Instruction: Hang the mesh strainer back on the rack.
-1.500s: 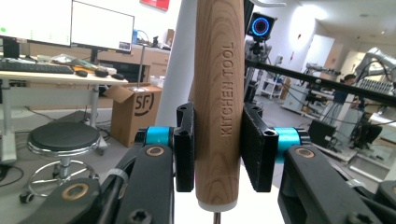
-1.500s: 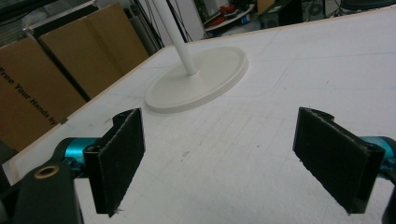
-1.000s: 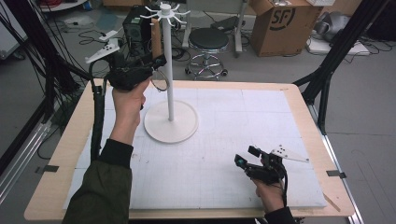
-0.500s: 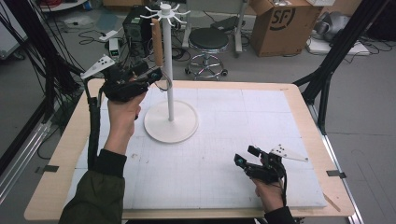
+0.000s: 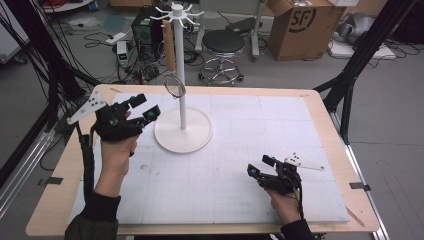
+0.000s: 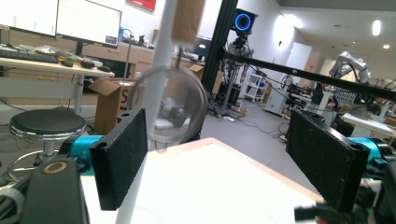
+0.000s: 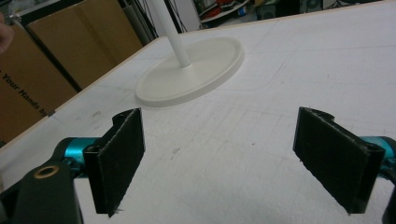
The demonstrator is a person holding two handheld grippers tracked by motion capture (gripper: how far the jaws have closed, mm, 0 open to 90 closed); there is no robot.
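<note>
The left gripper, jaws just spread and empty, sits left of the stand with its hanging magnifier, while the right gripper, jaws released, rests lower right on the open mat.

A magnifying glass (wooden handle up) hangs from the white stand's hook.

Between your left gripper's matt, rough black pads hangs a clear glass lens with wooden handle, against the smooth white stand.
</note>
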